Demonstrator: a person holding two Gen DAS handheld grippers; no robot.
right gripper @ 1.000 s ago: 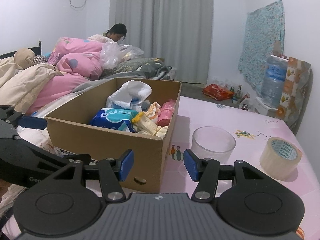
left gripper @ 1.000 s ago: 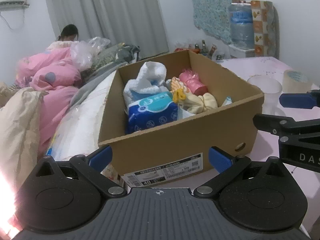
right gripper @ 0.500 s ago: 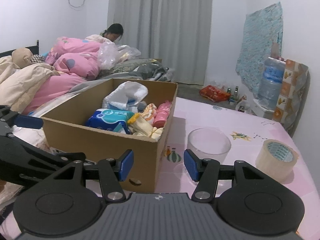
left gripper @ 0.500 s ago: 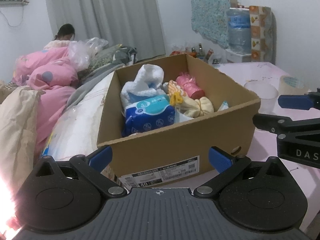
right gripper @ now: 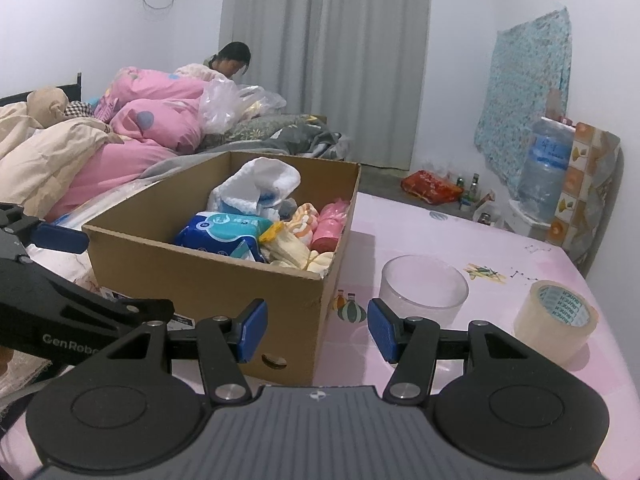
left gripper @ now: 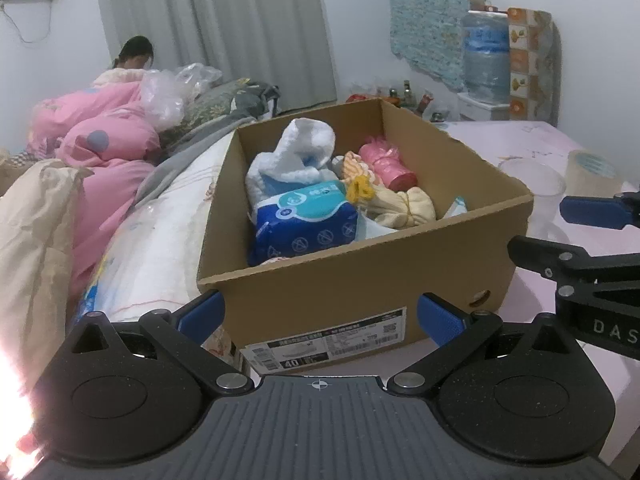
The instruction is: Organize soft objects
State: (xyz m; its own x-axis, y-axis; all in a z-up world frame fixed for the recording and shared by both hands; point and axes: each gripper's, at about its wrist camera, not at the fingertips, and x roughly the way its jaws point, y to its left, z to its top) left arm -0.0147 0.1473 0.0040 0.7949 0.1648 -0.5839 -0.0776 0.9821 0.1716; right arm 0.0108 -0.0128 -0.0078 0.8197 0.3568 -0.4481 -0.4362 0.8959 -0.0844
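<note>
The open brown cardboard shoebox (left gripper: 360,280) is sitting on the pink surface (right gripper: 420,236) beside the bed, its long axis running from near to far. A near-end label is showing "40". Inside, a blue plastic pack of wipes (left gripper: 306,224) is lying at the near left, a white towel (left gripper: 296,152) standing behind it, a pink roll (left gripper: 386,162) at the far right and cream cloth bundles (left gripper: 404,208) near right. Both the left tongs (left gripper: 320,314) and the right tongs (right gripper: 317,330) are hovering released, grasping nothing. Right of the box are sitting a clear plastic cup (right gripper: 423,288) and a tape roll (right gripper: 556,326) reading "BUNCH".
</note>
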